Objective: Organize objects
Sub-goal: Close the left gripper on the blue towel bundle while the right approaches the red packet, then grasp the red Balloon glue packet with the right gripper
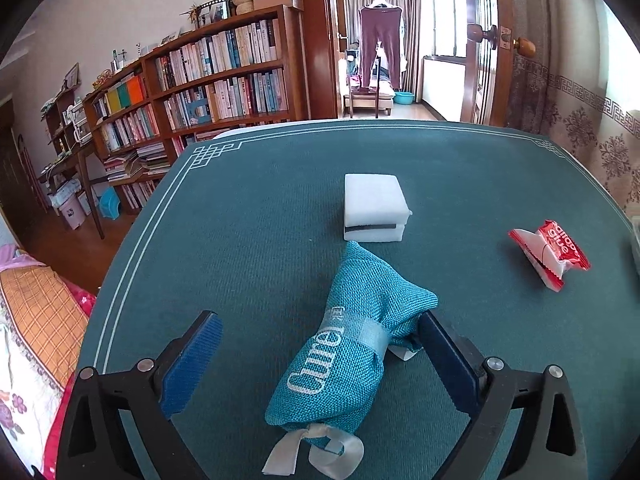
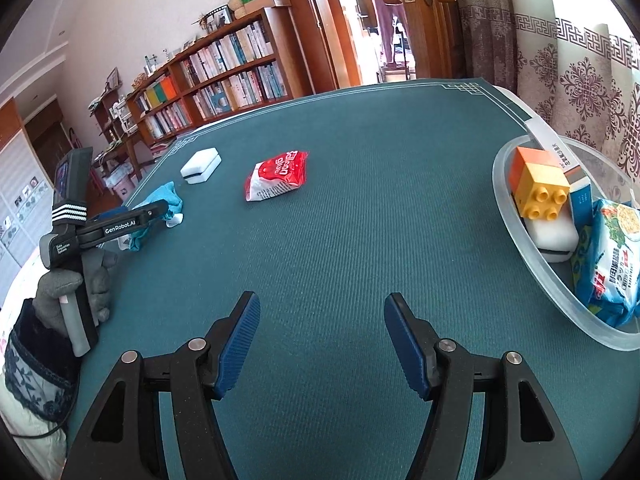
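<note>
A teal woven pouch [image 1: 344, 364] with white lettering and a ribbon lies on the green table mat [image 1: 240, 240], between the fingers of my left gripper [image 1: 320, 320]. The gripper is open; its left pad stands clear of the pouch, and its right pad is close against the fabric. Beyond the pouch sits a white sponge [image 1: 376, 204] with a dark stripe, and a red snack packet [image 1: 556, 252] lies to the right. The right wrist view shows the left gripper [image 2: 160, 210] over the pouch [image 2: 164, 196], the sponge [image 2: 200, 166] and the packet [image 2: 278, 176]. My right gripper [image 2: 323, 300] hangs open over bare mat.
A clear plastic bowl [image 2: 520, 240] at the right edge holds an orange and yellow brick [image 2: 540, 184], a white sponge [image 2: 554, 236], a blue noodle packet [image 2: 616, 264] and a box [image 2: 568, 156]. A gloved hand [image 2: 72, 284] grips the left tool. Bookshelves stand behind the table.
</note>
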The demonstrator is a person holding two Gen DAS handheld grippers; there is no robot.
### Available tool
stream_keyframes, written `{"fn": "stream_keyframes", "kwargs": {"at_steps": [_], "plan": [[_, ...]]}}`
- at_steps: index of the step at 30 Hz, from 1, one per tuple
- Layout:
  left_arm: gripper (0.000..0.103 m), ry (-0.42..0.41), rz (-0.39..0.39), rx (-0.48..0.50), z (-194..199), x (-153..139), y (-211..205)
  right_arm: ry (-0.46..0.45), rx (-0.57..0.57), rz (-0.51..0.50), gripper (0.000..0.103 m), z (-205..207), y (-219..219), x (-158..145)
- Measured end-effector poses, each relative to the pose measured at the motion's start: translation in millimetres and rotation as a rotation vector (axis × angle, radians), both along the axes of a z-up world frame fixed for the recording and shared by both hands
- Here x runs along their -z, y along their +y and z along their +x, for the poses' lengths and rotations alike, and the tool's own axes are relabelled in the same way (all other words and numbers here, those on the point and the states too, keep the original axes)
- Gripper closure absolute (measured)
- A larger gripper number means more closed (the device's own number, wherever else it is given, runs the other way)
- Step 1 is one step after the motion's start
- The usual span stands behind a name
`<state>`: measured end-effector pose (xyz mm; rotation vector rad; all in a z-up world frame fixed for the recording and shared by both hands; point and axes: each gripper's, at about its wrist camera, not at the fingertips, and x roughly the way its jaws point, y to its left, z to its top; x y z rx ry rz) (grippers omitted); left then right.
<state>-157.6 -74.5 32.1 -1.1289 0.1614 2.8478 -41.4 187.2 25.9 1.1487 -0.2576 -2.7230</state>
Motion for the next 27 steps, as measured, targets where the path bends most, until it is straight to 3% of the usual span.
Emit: {"fn": "stream_keyframes", "kwargs": {"at_steps": [6,11,13,17,20,27], "plan": [[0.039,-0.007,0.030,0.050,6.7,0.8,5.4,0.003,-0.027,0.015,0.037,-37.2,-14.8,-3.5],[0.051,0.004,0.033,0.055,11.3,0.0,10.1,0.001,-0.047,0.030,0.037,-71.7,-29.5,-3.6],[0.064,0.008,0.048,0.050,13.0,-0.9,8.3,-0.004,-0.058,0.031,0.037,-85.8,-35.2,-2.8],[0.067,0.012,0.050,0.045,14.5,-1.2,8.7,-0.009,-0.071,0.038,0.037,-112.6,-46.5,-1.4],[0.067,0.017,0.047,0.052,15.6,-1.2,10.6,-0.015,-0.080,0.036,0.030,-128.2,-53.6,-0.7],[0.067,0.017,0.048,0.055,16.3,0.3,11.9,-0.036,-0.083,0.067,0.029,-158.4,-68.2,7.1]]}}
